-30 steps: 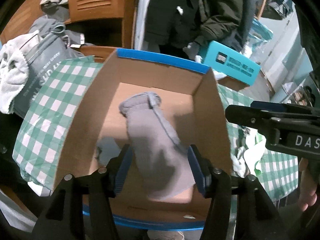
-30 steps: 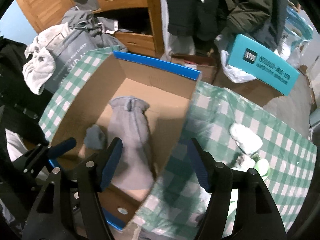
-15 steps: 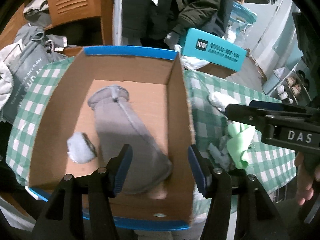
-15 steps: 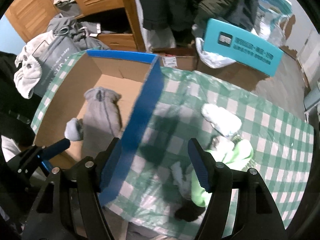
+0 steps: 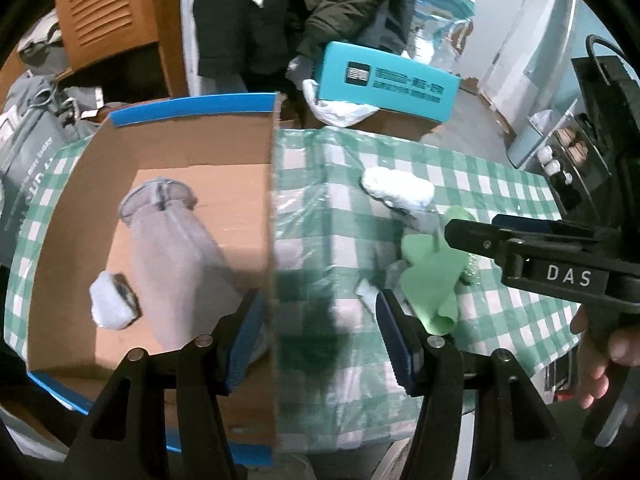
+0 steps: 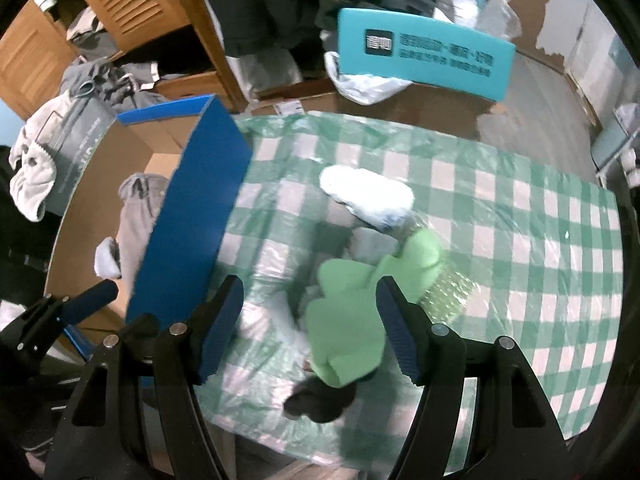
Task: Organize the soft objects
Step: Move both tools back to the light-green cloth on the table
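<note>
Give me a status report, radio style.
Both grippers open, empty. Grey garment in box. Green cloth on table, beneath right gripper. Nothing blocking.

White letters "DAS" showing on the black right gripper [image 5: 472, 236], print on the teal box [image 5: 386, 82] staying too blurred to read

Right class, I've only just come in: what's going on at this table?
A person is sorting soft items with a handheld gripper in each hand. A grey garment and a small pale bundle already lie in the cardboard box. Both grippers are open and empty: the left gripper hangs over the box's right wall, the right gripper above a green cloth on the checked tablecloth, beside a white fluffy item.
</note>
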The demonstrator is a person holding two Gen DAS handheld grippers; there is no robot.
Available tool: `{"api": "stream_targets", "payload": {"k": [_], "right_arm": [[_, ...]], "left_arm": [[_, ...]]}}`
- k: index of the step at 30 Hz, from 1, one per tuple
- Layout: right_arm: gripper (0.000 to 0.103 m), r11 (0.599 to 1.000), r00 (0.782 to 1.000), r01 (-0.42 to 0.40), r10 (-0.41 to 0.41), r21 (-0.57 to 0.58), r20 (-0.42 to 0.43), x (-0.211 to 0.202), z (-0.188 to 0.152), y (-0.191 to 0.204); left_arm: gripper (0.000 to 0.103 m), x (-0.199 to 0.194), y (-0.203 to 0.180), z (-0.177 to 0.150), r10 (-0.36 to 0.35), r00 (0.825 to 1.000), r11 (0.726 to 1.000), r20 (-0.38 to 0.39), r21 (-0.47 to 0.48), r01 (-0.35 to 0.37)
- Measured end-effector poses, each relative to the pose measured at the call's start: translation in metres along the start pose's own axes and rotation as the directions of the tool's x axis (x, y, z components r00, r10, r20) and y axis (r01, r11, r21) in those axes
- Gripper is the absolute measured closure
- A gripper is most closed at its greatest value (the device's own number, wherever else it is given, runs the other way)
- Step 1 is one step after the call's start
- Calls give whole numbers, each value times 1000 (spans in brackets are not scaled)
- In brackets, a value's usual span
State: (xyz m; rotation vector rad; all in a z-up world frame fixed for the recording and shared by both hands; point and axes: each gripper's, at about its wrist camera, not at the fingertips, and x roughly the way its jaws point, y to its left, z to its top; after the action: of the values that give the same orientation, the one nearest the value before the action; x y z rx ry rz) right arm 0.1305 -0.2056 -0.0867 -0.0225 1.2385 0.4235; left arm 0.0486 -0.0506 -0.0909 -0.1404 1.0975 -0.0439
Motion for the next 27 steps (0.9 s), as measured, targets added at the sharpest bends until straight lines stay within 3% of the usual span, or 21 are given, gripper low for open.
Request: {"api": "stream_targets", "payload": {"k": [16, 27], "right_arm": [[34, 992, 1000, 21, -18, 127, -22, 5, -23, -67], [34, 989, 998, -23, 30, 145, -48, 27, -27, -72]], "left_arm": [[43, 36, -53, -3, -57, 995, 997, -77, 53, 62], [43, 66, -60, -8, -72, 988, 996, -136, 45, 79]]}}
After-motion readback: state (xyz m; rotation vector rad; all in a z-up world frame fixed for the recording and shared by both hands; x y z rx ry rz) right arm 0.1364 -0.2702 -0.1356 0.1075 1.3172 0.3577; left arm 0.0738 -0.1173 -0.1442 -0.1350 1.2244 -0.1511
